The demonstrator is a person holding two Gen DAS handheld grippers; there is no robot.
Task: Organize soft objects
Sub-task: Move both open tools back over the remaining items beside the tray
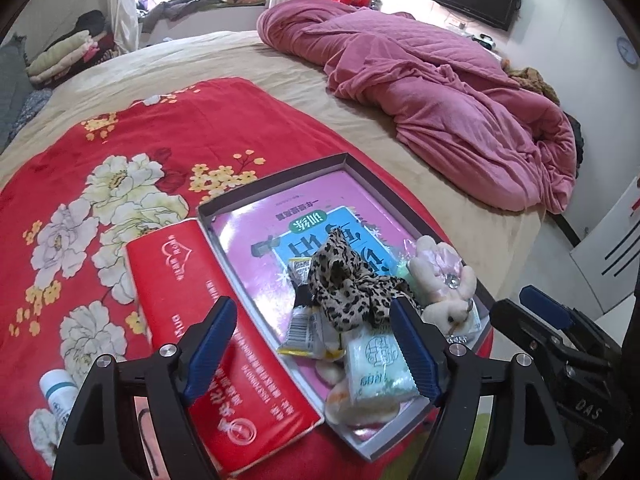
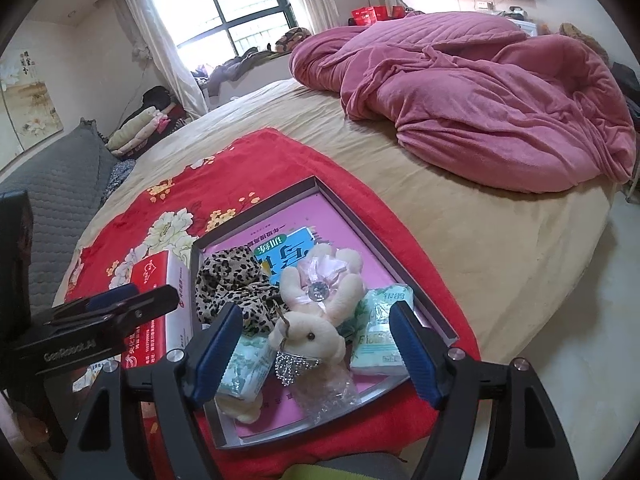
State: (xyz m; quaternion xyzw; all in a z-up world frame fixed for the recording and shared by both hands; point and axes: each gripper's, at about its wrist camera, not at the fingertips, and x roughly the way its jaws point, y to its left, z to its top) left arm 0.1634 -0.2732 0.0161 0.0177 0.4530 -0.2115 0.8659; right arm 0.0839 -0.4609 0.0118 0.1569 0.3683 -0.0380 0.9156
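A shallow grey box (image 1: 280, 178) (image 2: 256, 206) with a pink book inside lies on a red floral blanket (image 1: 100, 168) (image 2: 224, 168). In it lie a leopard-print cloth (image 1: 344, 284) (image 2: 232, 280), a cream plush rabbit (image 2: 316, 320) (image 1: 440, 280), tissue packs (image 1: 380, 368) (image 2: 384, 332) (image 2: 244, 364) and a yellow-white snack packet (image 1: 308, 332). My left gripper (image 1: 312, 348) is open and empty above the near end of the box. My right gripper (image 2: 316, 352) is open and empty, with the rabbit's head between its fingers in view.
A red tissue box (image 1: 212, 340) (image 2: 160, 300) lies left of the grey box. A small white bottle (image 1: 58, 394) lies at the blanket's near left. A crumpled pink quilt (image 1: 440, 92) (image 2: 480, 92) covers the far right of the tan bed. Folded clothes lie by the window.
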